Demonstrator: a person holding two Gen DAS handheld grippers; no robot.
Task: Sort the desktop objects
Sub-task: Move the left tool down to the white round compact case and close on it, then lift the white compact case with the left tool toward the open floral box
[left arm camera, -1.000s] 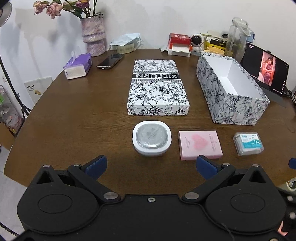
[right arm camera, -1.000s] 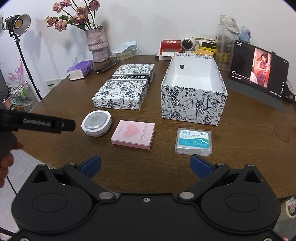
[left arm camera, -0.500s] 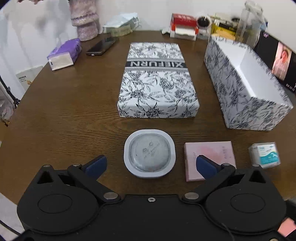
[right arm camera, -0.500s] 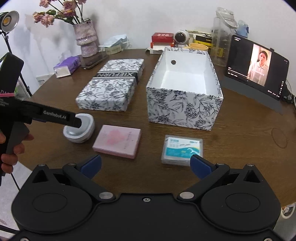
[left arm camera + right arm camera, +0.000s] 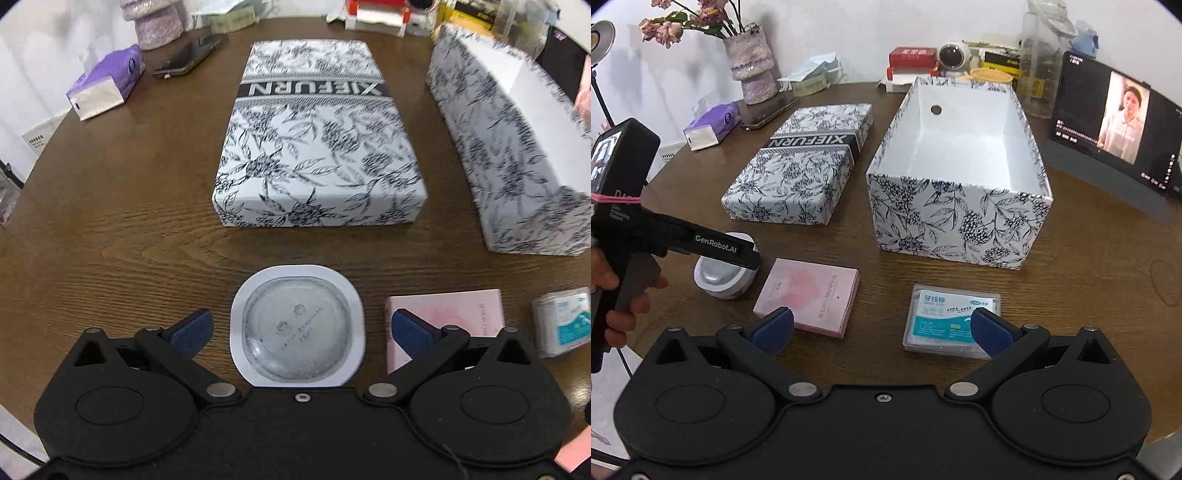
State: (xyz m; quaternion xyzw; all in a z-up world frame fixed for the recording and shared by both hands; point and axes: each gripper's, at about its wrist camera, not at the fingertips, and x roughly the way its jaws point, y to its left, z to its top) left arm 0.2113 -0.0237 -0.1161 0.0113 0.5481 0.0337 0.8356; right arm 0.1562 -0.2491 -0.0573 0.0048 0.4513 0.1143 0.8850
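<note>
Open floral-print cardboard box (image 5: 960,177) sits empty on brown wooden table (image 5: 110,206). Your left gripper (image 5: 301,330) spread wide around white rounded-square case (image 5: 297,325), untouched. Your right gripper (image 5: 882,326) fingers apart, above clear plastic floss-pick box (image 5: 951,319).

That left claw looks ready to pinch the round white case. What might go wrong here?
1. The case has rounded corners, so it may slip or twist out as the open left gripper closes.
2. The pink pad lies right beside it; the right-hand finger could nudge it.
3. The right gripper hovers open near the floss box, so the two tools might crowd each other.
</note>
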